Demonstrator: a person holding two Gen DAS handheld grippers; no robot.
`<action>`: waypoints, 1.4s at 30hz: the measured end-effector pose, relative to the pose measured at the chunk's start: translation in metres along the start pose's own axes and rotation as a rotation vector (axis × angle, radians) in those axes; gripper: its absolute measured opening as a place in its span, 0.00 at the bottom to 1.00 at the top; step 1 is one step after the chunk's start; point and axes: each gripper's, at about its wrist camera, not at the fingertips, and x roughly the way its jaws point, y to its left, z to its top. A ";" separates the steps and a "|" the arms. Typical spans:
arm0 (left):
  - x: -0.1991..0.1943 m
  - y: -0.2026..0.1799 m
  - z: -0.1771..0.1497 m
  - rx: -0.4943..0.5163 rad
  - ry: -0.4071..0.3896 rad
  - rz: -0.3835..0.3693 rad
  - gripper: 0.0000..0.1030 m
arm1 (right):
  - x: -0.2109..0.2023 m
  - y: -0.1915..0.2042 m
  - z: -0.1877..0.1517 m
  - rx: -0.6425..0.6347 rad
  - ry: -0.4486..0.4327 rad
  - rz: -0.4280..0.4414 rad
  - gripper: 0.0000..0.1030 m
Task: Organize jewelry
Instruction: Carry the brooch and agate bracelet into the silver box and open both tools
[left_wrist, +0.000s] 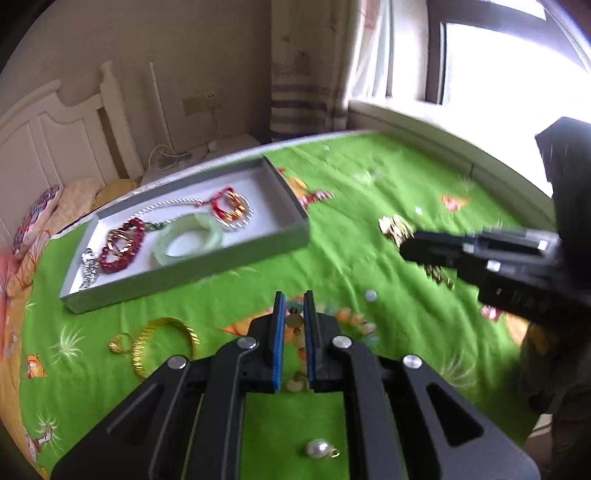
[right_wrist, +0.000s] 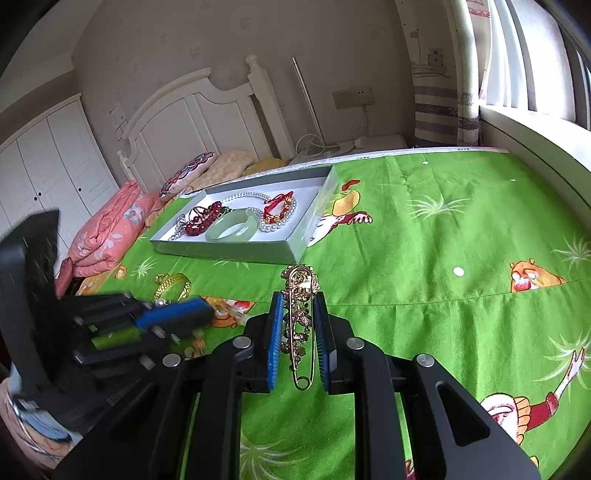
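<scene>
A pearl pendant (left_wrist: 320, 448) lies under the left gripper (left_wrist: 294, 301), clenched on a pastel bead bracelet (left_wrist: 354, 321); the right gripper (right_wrist: 298, 295), nearer the tray (right_wrist: 258, 254), grasps a gold brooch (right_wrist: 301, 317).

Bedroom: headboard (right_wrist: 192, 114), pillows (right_wrist: 221, 166), wardrobe (right_wrist: 55, 162).

Green bedsheet (right_wrist: 424, 236) carries tray (right_wrist: 295, 251), gold bangle (right_wrist: 173, 285).

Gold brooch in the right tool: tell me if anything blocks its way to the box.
Nothing visible does. The gold brooch sits between the right tool fingers, and only bare green sheet lies before the box.
</scene>
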 end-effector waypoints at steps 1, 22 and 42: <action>-0.004 0.006 0.002 -0.016 -0.008 -0.008 0.09 | -0.001 0.000 0.000 -0.001 -0.004 0.001 0.17; -0.040 0.028 0.011 -0.065 -0.075 -0.012 0.09 | -0.007 0.016 0.006 -0.040 -0.026 0.028 0.17; -0.033 0.045 0.044 -0.030 -0.075 0.028 0.09 | 0.023 0.055 0.044 -0.135 -0.008 0.051 0.17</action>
